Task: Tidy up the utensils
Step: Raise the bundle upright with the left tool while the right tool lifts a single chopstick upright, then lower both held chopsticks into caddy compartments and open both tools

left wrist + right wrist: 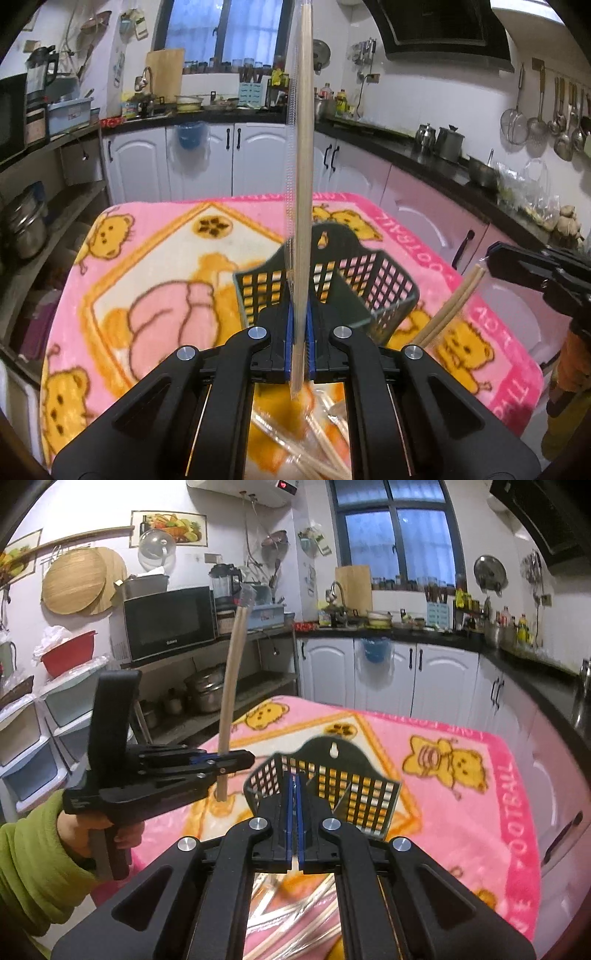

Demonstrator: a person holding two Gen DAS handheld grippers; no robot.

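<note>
My left gripper point(300, 332) is shut on a wrapped pair of wooden chopsticks point(303, 155) that stands upright in front of the black mesh utensil basket point(332, 280). From the right wrist view the same left gripper point(236, 762) holds the chopsticks point(231, 701) just left of the basket point(332, 775). My right gripper point(294, 812) is shut on a second pair of chopsticks, seen in the left wrist view point(448, 306) slanting down from it at the right. Several loose wrapped chopsticks point(317, 443) lie on the blanket below the grippers.
A pink cartoon blanket point(147, 277) covers the table. White cabinets point(236, 158) and a black counter with pots point(443, 140) run behind and to the right. Shelves with a microwave point(170, 622) and pots stand to the left.
</note>
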